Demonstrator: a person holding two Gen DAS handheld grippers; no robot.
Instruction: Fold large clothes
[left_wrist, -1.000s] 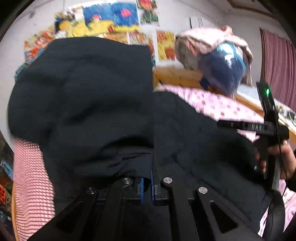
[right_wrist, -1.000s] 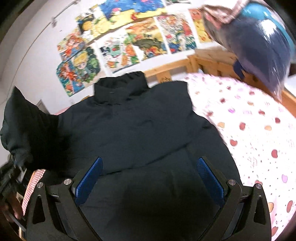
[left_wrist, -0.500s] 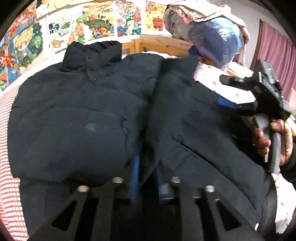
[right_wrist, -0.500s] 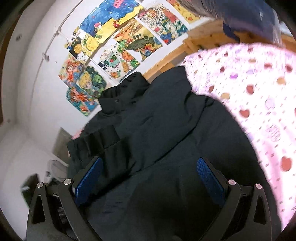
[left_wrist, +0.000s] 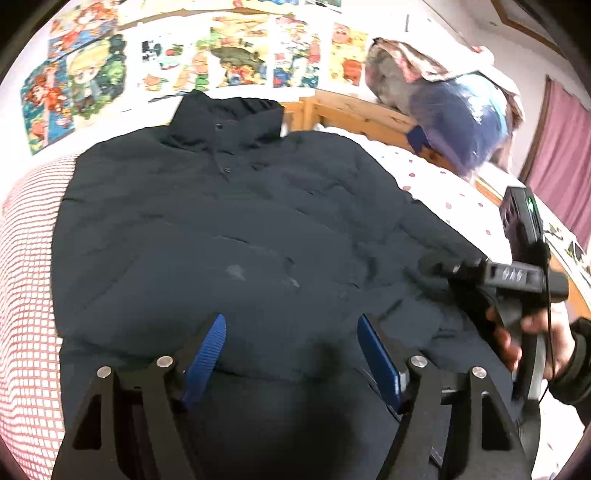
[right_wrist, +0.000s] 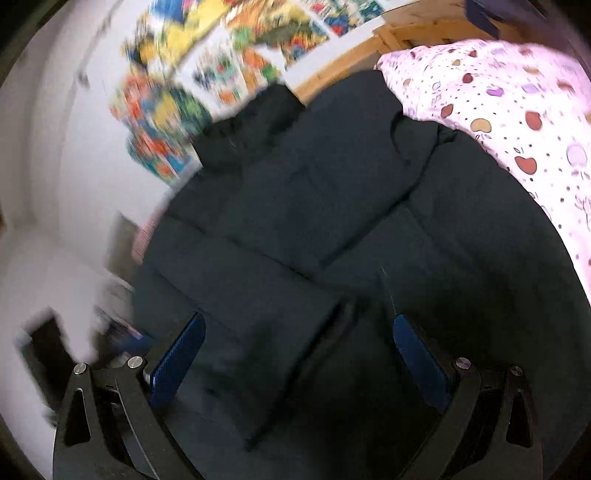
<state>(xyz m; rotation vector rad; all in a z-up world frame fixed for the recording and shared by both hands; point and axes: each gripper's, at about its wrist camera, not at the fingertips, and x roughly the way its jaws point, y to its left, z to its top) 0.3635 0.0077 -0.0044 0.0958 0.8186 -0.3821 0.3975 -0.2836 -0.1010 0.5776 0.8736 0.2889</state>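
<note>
One bed (left_wrist: 448, 192), spotted sheet, and one dark puffer jacket (left_wrist: 229, 229) spread flat across it, collar at twelve o'clock. No readable writing anywhere; the wall posters (left_wrist: 229, 55) are too blurred. Left gripper (left_wrist: 291, 328) opening over the hem, nothing pinched. Right gripper (right_wrist: 299, 332) open wide, empty, above the jacket.

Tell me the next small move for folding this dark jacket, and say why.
Probably: lower the right gripper onto the jacket's right sleeve and close on it, to fold it across the body. The left sleeve already lies folded over the front, and the left gripper is opening with nothing pinched between its pads. The right gripper is open just above the fabric on the bedsheet side.
</note>
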